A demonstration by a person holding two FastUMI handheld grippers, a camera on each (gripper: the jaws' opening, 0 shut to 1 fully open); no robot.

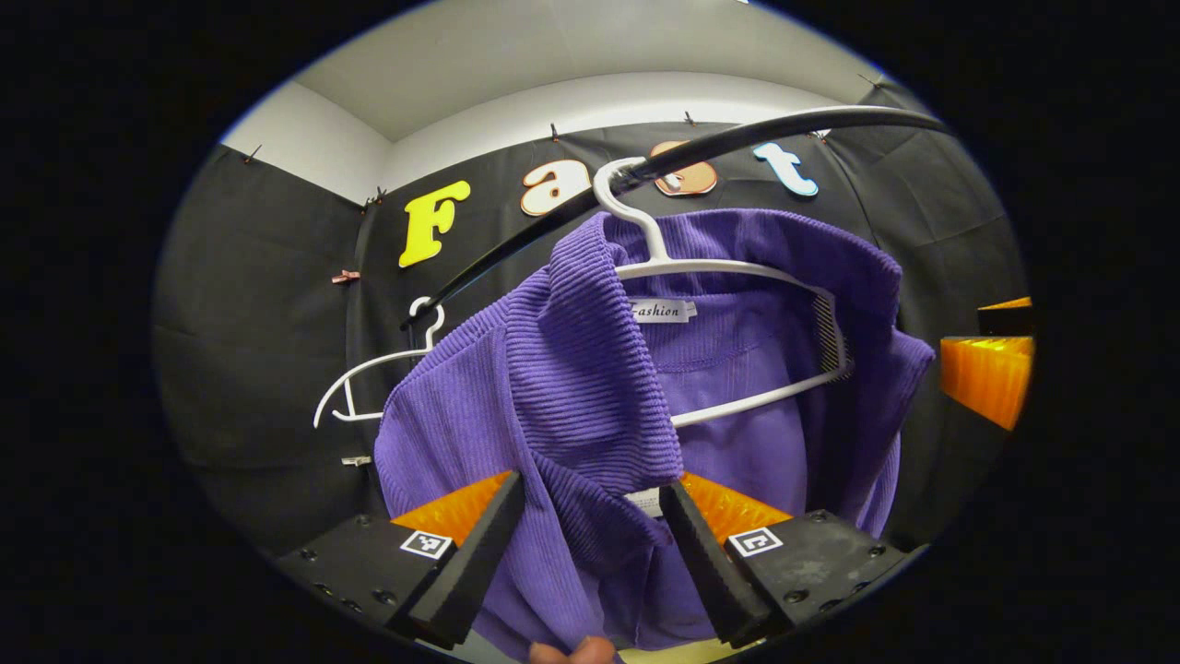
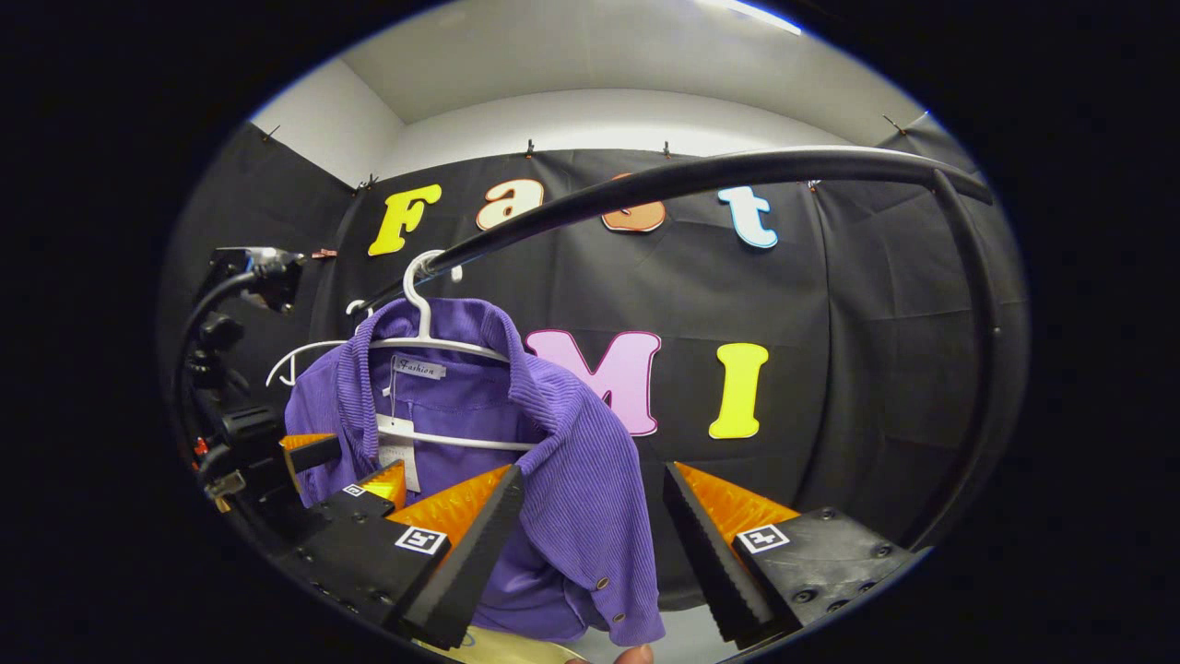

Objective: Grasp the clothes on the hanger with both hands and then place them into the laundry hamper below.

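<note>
While the purple ribbed shirt (image 1: pixel 590 387) hangs on its white hanger (image 1: pixel 728 277), nothing is grasped — both steps remain. Left gripper (image 1: pixel 590 544) and right gripper (image 2: pixel 590 544) gape apart around its front edges.

A purple ribbed shirt (image 1: pixel 590 387) is hanging on a white plastic hanger (image 1: pixel 737 277), whose hook is sitting over a black curved rail (image 1: pixel 737 138). The collar is standing up and folding outward, and a small white label is showing inside the neck. In the left gripper view the near collar flap is drooping down in front, and the front is hanging open. In the right gripper view the shirt (image 2: pixel 553 461) is hanging lopsided on its hanger (image 2: pixel 433 346), one front edge with small buttons trailing lowest, and a paper tag is dangling inside.
</note>
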